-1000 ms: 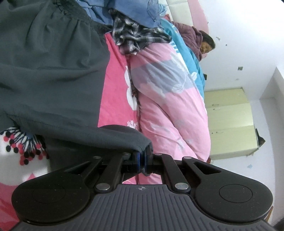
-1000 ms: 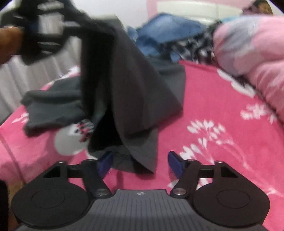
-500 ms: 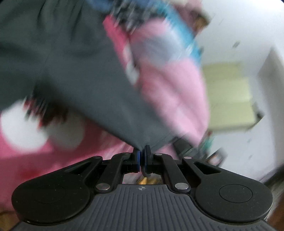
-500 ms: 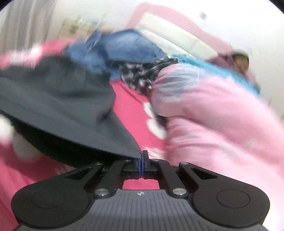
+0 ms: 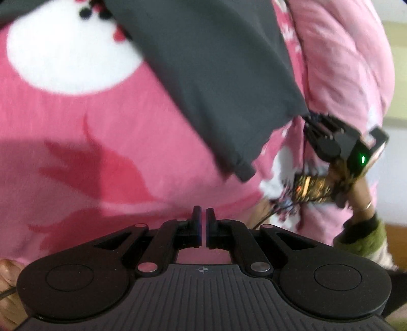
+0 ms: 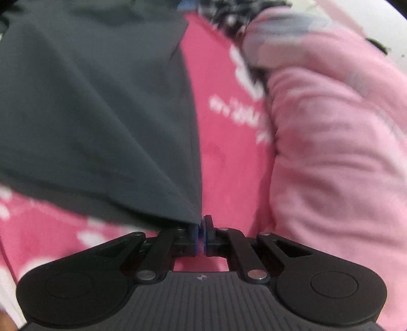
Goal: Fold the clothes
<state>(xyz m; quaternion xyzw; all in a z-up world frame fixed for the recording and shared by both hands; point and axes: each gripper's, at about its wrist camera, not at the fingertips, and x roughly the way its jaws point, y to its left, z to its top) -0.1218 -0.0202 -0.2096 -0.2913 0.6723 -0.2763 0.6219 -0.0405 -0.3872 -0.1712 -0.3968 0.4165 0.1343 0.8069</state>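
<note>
With the right hand-held gripper [image 6: 202,229] pinching a corner of the dark shirt [image 6: 96,112] above the bed [image 5: 89,142], and the left hand-held gripper [image 5: 203,219] nearly closed on nothing, keep the cloth taut.

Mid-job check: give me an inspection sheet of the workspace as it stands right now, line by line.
Surface: pink floral bedspread, partly bare.
Job's things: dark grey garment, one corner pinched, another hem corner hanging free.
Clutter: pink quilt bunched alongside; plaid cloth at far end, blurred.
Grippers: left gripper nearly shut, holding nothing; right gripper shut on the garment corner.
Cables: thin wires near the right gripper's board.
Surroundings: pale wall, little visible.
</note>
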